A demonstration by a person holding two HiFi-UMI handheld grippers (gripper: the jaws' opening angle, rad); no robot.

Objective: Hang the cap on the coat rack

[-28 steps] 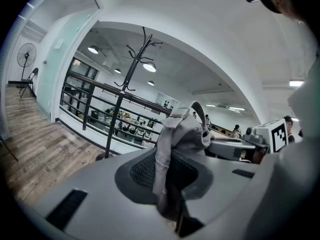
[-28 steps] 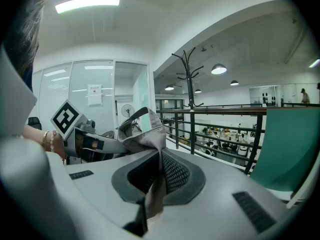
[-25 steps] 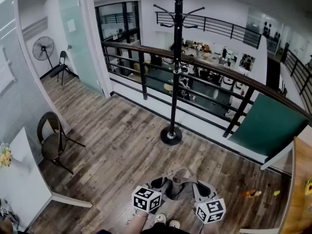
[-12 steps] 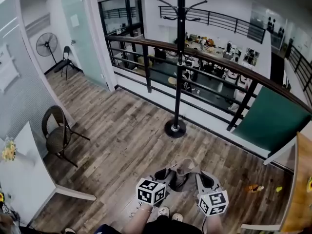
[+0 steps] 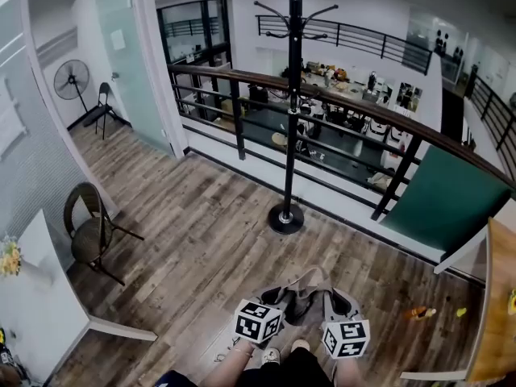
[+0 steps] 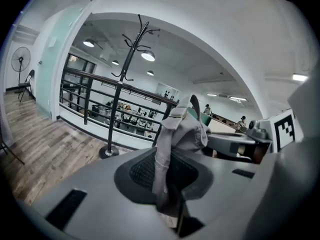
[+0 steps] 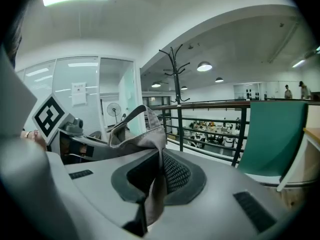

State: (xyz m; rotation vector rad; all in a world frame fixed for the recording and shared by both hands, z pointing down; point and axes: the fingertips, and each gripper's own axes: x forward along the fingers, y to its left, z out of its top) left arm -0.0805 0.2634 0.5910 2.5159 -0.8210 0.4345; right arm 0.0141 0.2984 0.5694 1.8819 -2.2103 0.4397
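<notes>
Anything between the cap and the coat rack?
Nothing visible. The cap, held by the left hand-held gripper and right hand-held gripper, faces the coat rack across open wood floor; the railing is behind the rack.

Wood-plank floor (image 5: 201, 232): brown, mixed tones, runs up to a railing.
Railing (image 5: 355, 107): dark handrail and black bars, crossing from upper left to right; desks on a lower level show through it.
Green panel (image 5: 443, 208): fixed against the railing at the right.
Wicker chair (image 5: 87, 236): dark, at the floor's left side.
White table (image 5: 40, 297): lower left corner, with yellow flowers (image 5: 8, 258) at its left edge.
Standing fan (image 5: 71, 79) and black folding chair (image 5: 101, 107): far left, side by side.
Wooden table (image 5: 496, 313): right edge.
Small orange object (image 5: 413, 314): on the floor near it, kind not clear.
</notes>
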